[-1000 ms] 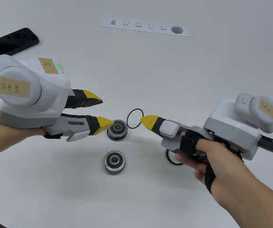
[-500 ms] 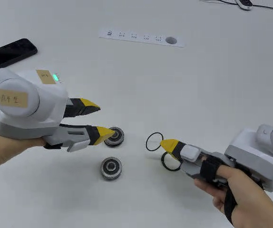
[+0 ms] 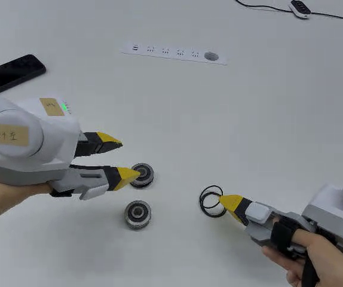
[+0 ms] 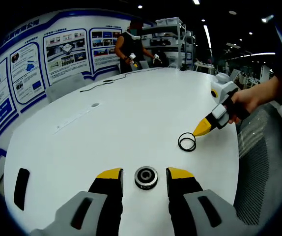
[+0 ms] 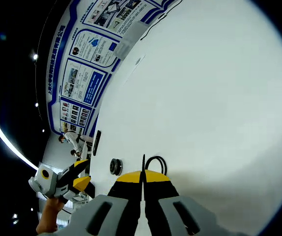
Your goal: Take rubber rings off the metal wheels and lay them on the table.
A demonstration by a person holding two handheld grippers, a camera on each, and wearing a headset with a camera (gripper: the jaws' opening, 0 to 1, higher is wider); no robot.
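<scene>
On the white counter (image 3: 267, 119) the left gripper (image 3: 118, 158) hovers with its 2 yellow-tipped jaws apart and nothing between them. Its lower tip is just beside a metal wheel (image 3: 141, 175); in the left gripper view this wheel lies flat just ahead of the gap between the jaws. A second wheel (image 3: 137, 214) lies near the first at 6 o'clock, apart from both grippers. At 3 o'clock from the wheels, the right gripper (image 3: 231, 202) has its jaws pressed together on a thin black rubber ring (image 5: 143, 162), which the right gripper view shows edge-on, rising from between the tips. That ring sits low over the counter and overlaps a second ring (image 5: 156, 158) lying flat there. Whether the clamped ring touches the counter cannot be told. A white power strip (image 3: 171, 52) lies at 12 o'clock on the far side, and a black phone (image 3: 10, 75) lies at 10 o'clock.
</scene>
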